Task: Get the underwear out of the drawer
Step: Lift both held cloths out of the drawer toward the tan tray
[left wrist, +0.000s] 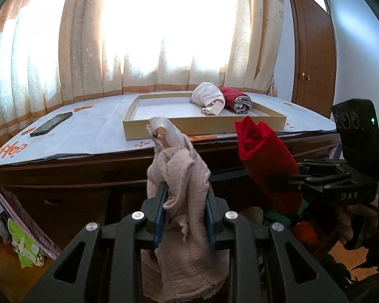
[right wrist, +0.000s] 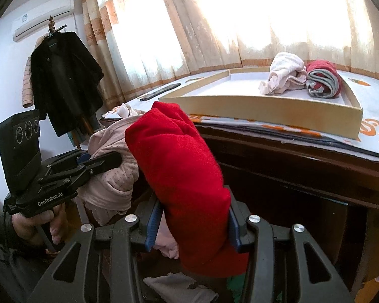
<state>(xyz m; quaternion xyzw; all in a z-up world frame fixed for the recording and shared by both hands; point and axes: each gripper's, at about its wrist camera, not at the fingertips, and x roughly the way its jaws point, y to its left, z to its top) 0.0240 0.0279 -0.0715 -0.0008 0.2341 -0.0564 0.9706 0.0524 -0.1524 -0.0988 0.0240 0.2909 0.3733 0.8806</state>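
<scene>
Pale pink knitted underwear point(left wrist: 179, 176) stands bunched between the blue pads of the left claw point(left wrist: 185, 217), which is clamped narrowly on it. The right claw point(right wrist: 193, 223) grips a rolled red garment point(right wrist: 182, 166), its jaws wider around the thicker bundle. Both pieces are held in the air in front of a dark wooden table point(left wrist: 88, 166). On the table's printed cloth sits a shallow cardboard tray point(left wrist: 204, 126) holding a white roll point(left wrist: 208, 97) and a red-and-grey roll point(left wrist: 237, 98) side by side, touching. A phone point(left wrist: 50, 124) lies left of the tray.
</scene>
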